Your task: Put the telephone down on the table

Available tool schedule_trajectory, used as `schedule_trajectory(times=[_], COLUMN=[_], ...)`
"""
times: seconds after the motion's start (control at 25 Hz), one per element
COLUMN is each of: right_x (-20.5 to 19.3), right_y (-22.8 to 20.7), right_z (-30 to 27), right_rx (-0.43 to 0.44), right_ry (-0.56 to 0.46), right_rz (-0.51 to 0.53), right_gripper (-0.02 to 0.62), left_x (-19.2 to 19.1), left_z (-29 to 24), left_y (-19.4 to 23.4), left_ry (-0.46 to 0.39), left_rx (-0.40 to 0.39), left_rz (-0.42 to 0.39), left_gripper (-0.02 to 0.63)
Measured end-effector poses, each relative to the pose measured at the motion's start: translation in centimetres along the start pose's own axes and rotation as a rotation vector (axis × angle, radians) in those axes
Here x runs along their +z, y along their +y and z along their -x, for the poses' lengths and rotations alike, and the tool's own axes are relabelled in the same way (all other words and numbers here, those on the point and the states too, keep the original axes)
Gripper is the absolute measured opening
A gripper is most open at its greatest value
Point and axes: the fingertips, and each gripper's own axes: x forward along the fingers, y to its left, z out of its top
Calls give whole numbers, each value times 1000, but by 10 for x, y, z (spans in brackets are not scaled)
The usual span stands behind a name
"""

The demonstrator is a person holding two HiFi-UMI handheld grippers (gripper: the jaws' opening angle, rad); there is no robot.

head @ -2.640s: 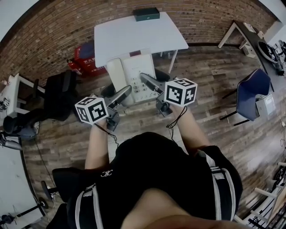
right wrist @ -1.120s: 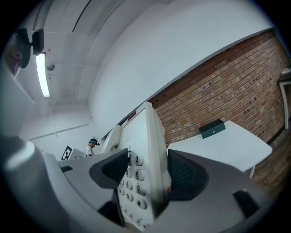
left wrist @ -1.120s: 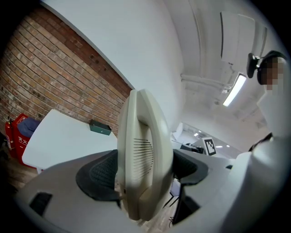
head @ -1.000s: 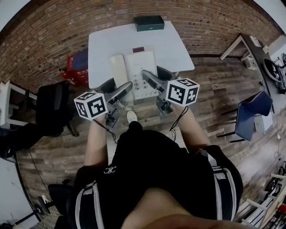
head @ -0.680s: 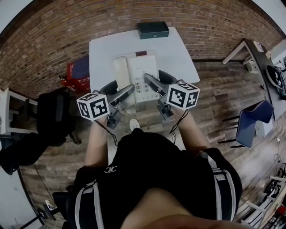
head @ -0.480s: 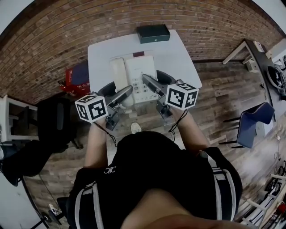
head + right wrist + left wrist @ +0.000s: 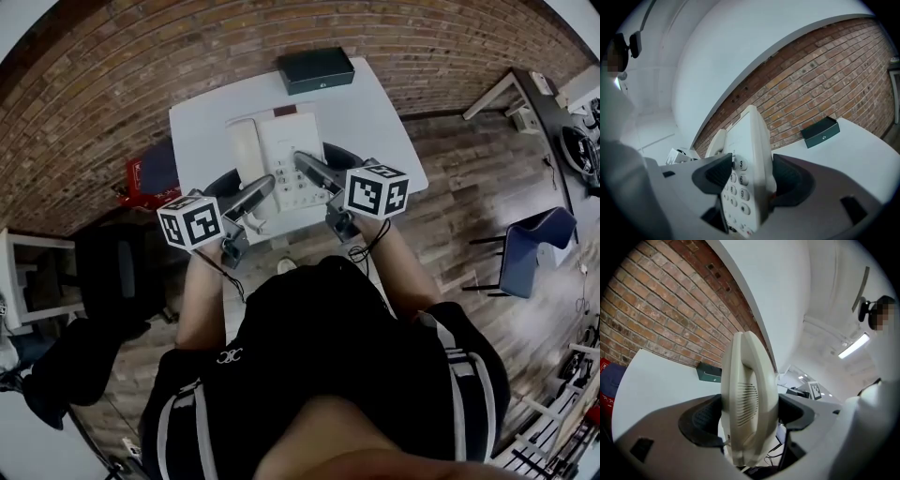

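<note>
The cream-white corded telephone, with a keypad and its handset lying in the cradle along its left side, was held flat over the near half of the white rectangular desk, gripped from both sides. Whether its base touched the desk top could not be told from any view. The left gripper had its dark padded jaws pressed against the handset side of the telephone, one jaw on each face of the body. The right gripper pinched the keypad side the same way, one jaw on the number keys and the other against the underside. In the head view the two grippers came in from 7 o'clock and 5 o'clock of the telephone, the marker cubes nearest the person. A dark green rectangular box lay at the far edge of the desk, at 12 o'clock from the telephone and apart from it. Beyond the desk rose a red-brown brick wall. A blue chair stood on the wooden plank floor, well off at 4 o'clock.
</note>
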Motion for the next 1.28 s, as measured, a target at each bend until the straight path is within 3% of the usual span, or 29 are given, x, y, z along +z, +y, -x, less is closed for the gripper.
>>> schedule_trajectory(times=[0.4,0.64,0.92,1.28], right_x=[6,-16,-9,-40], right_y=[-93,-137,-201,-251], right_z=[-30,-54,-78,-113], right_rx=[-32,-44,-28,-40], right_ry=[62,130,153,235], right_rz=[-40,-88,-141,-183], right_gripper=[235,235,235,235], left_x=[-2,-16,-15,-39], left_z=[-83,-112,-168,-199], left_y=[53,88,126,177], left_ry=[67,97,109,167], left_rx=[24,41,73,108], left_rz=[90,153,181,268], left_gripper=[373,373,373,373])
